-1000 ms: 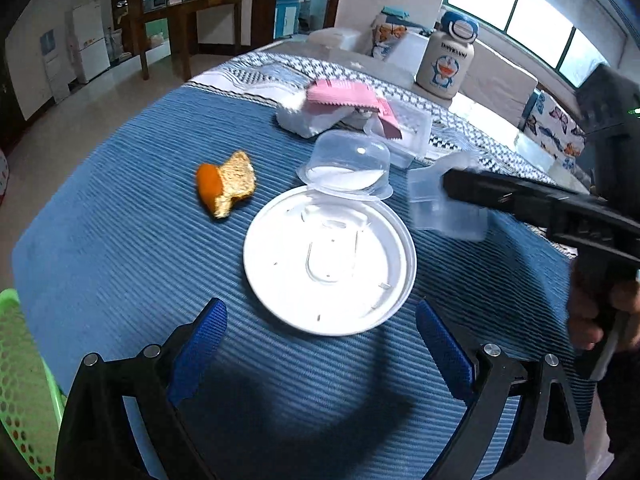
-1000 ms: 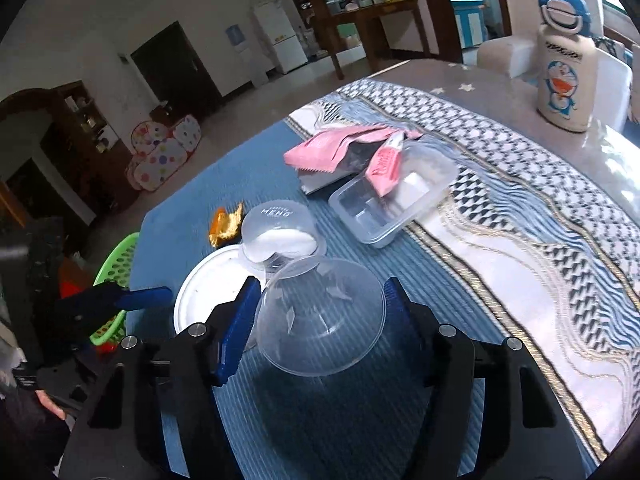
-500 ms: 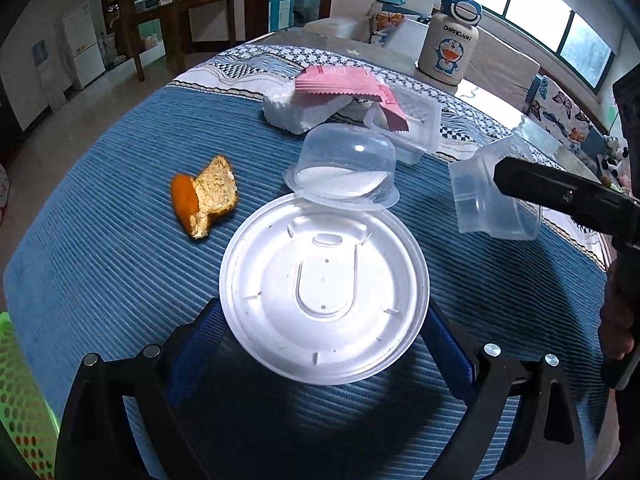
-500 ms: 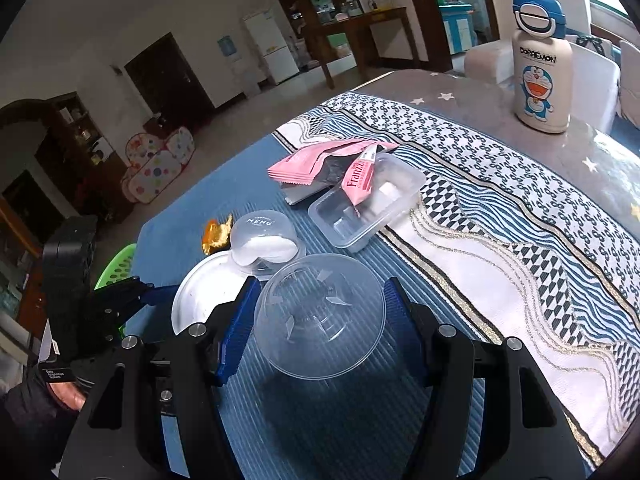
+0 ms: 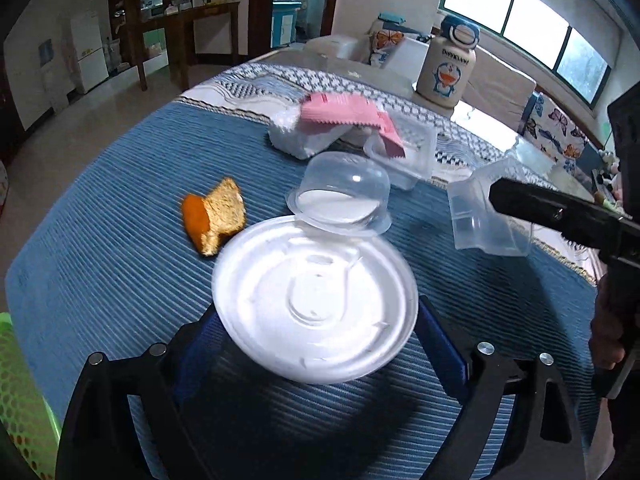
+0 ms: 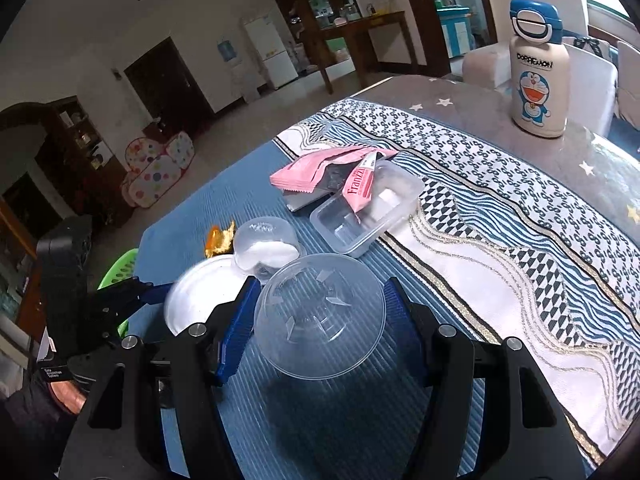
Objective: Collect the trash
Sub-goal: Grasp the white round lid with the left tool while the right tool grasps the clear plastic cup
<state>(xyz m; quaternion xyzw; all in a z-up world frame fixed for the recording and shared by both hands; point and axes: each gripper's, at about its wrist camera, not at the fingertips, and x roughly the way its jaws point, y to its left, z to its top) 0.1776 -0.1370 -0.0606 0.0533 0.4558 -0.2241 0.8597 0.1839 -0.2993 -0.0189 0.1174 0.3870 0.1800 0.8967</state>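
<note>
My left gripper is shut on a round white plastic lid, which looks tilted and raised off the blue cloth. The lid also shows in the right wrist view. My right gripper is shut on a clear plastic cup, held above the table; it shows in the left wrist view. On the cloth lie an upturned clear pudding cup, an orange peel, a clear tray with a pink wrapper and another pink wrapper on a white bag.
A green mesh basket sits at the lower left beside the table; it also shows in the right wrist view. A Doraemon bottle stands at the far side of the table. The patterned cloth covers the right half.
My left gripper moved forward and closed on the white lid, which now sits tilted between the fingers. My right gripper lifted the clear cup higher.
</note>
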